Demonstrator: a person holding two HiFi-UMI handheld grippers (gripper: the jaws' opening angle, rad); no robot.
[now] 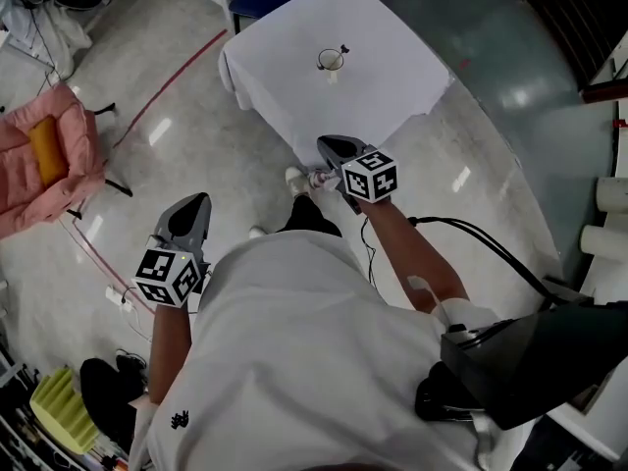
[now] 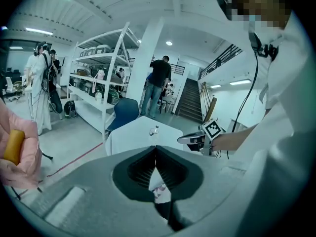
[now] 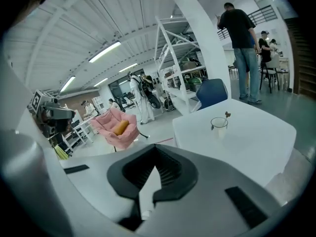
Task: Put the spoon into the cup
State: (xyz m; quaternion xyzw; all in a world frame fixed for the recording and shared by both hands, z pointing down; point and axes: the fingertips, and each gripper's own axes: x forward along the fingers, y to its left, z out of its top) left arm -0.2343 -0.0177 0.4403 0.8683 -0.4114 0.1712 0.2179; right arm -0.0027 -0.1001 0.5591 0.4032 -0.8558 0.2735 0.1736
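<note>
Nearest below the head camera is the person's white shirt (image 1: 294, 361), with both arms stretched forward from it. Each hand carries grey tongs with a black-and-white marker cube. The left tongs (image 1: 201, 200) are pressed together with nothing between them, as the left gripper view (image 2: 156, 152) shows. The right tongs (image 1: 324, 143) are likewise closed tight and empty (image 3: 156, 156), and reach just past the near edge of the white-cloth-covered square table (image 1: 294, 86).

The slim spoon (image 1: 342, 50) already stands in the small clear cup with a dark rim (image 1: 331, 62), well apart from both tongs, near the middle of the table. It leans against the rim, and its small dark top end sticks up above it (image 3: 227, 115). The cup (image 3: 218, 124) is upright; the spoon is the only thing I can make out in it.

On the pale floor to the left sits a pink padded chair (image 1: 74, 145) holding an orange bolster cushion (image 1: 47, 150).
</note>
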